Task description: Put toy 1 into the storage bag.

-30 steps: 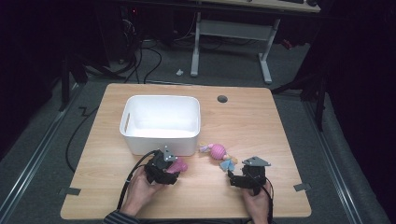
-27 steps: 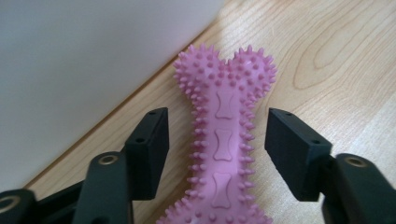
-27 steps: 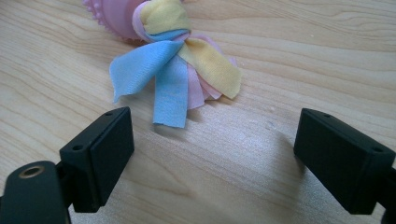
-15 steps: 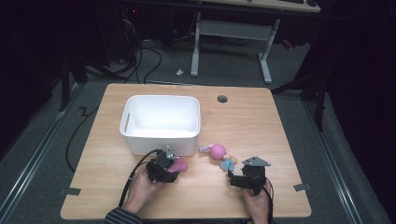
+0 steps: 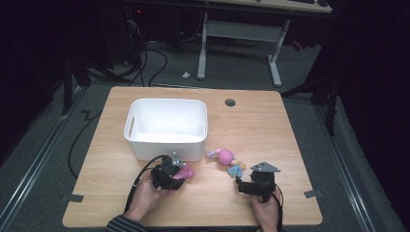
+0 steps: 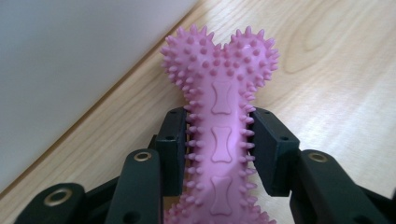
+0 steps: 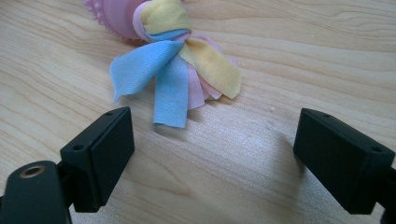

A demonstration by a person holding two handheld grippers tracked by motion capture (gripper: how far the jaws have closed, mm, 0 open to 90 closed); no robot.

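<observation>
— Looking leftmost: the left gripper (image 5: 175, 173) has just been closing, and its pads now clamp the pink spiky bone (image 6: 219, 140) on the table (image 5: 270, 130), just beside the white bin (image 5: 166, 128); see it?
— Yes; farther right, the right gripper (image 7: 212, 156) hangs released; ribbon toy (image 7: 175, 74) lies just ahead, untouched.

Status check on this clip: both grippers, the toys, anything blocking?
Left gripper just closed on spiky pink bone toy. Right gripper open, short of ribbon-tailed ball toy. White bin beside bone; nothing blocking.
</observation>
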